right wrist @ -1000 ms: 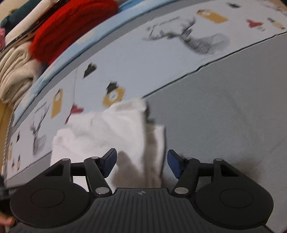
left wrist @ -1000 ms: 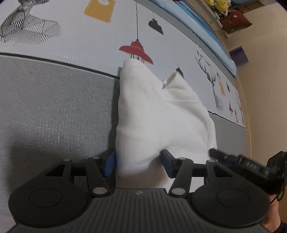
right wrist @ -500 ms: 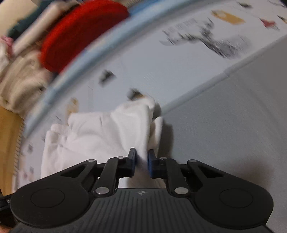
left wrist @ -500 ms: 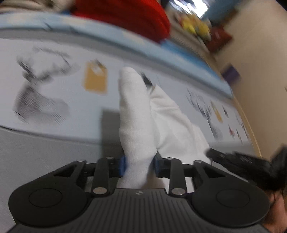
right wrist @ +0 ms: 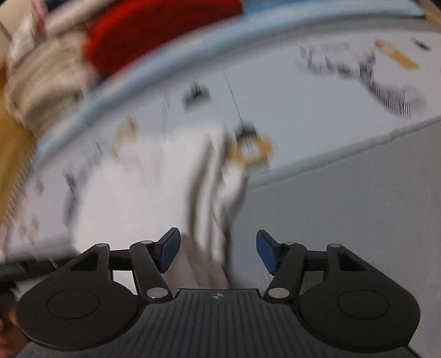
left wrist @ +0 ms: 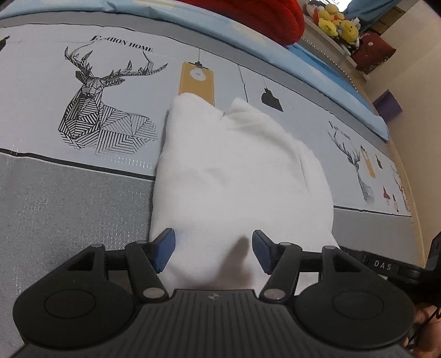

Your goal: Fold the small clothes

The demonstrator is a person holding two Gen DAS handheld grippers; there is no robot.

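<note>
**Both tongs wide, white garment lying free**

L gripper (left wrist: 211,249): jaws spread wide, nothing pinched. The blue pads (left wrist: 164,249) sit either side of the near edge of the white garment (left wrist: 234,176), cloth running between them without being squeezed. R gripper (right wrist: 217,252): also spread wide, holding nothing; its view is motion-blurred, so detail is poor, but the garment's layered edge (right wrist: 212,192) shows betw. the pads, not clamped.

Outward: garment lies as a compact folded bundle on the bedsheet (left wrist: 69,214), straddling the line where the grey band meets the pale printed band, just R of the deer print (left wrist: 102,104). Two rounded corners point away from the L camera. Red knit (left wrist: 256,16) and plush toys (left wrist: 336,22) are well apart at the far edge. R gripper's body shows at the lower R of the L view.

Step, prob.: a fold is laid down and let go. Next calls for either a fresh pinch on the near edge w/ both tongs for another fold, or flattening. Pads must close on all layers, else the bundle opens.
</note>
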